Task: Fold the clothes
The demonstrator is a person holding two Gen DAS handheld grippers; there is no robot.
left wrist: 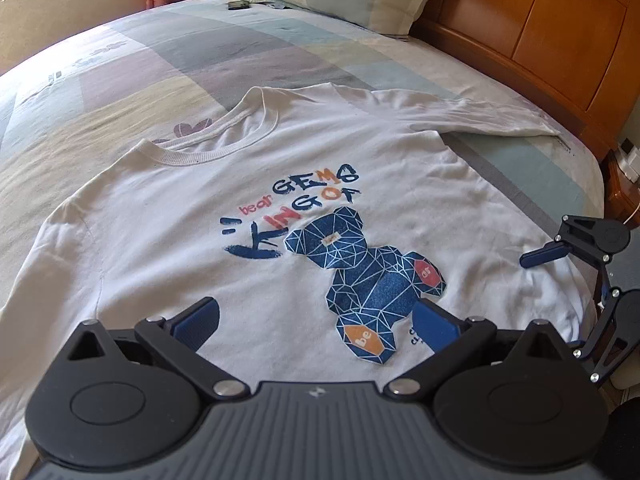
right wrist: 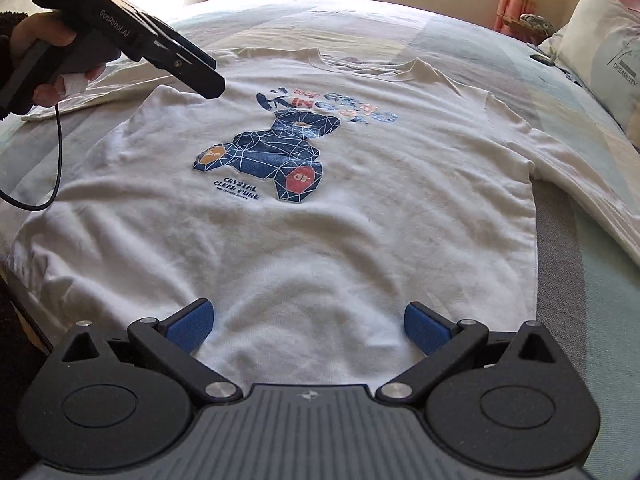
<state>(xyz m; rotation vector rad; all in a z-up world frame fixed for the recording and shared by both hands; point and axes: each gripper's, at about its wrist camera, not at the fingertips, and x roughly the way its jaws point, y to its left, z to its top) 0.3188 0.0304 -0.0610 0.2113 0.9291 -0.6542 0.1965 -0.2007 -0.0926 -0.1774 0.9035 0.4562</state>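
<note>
One white sweatshirt (right wrist: pixel 320 240) flat on one bed (left wrist: pixel 120 80), fingers of both grippers (left wrist: pixel 316 322) (right wrist: pixel 306 326) spread, empty

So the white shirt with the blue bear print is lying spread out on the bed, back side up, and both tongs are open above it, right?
Not quite. The white shirt lies front side up, not back side up: the blue bear print faces the camera in the right wrist view. The rest holds: it is spread on the bed, with the left tongs and right tongs open.
</note>
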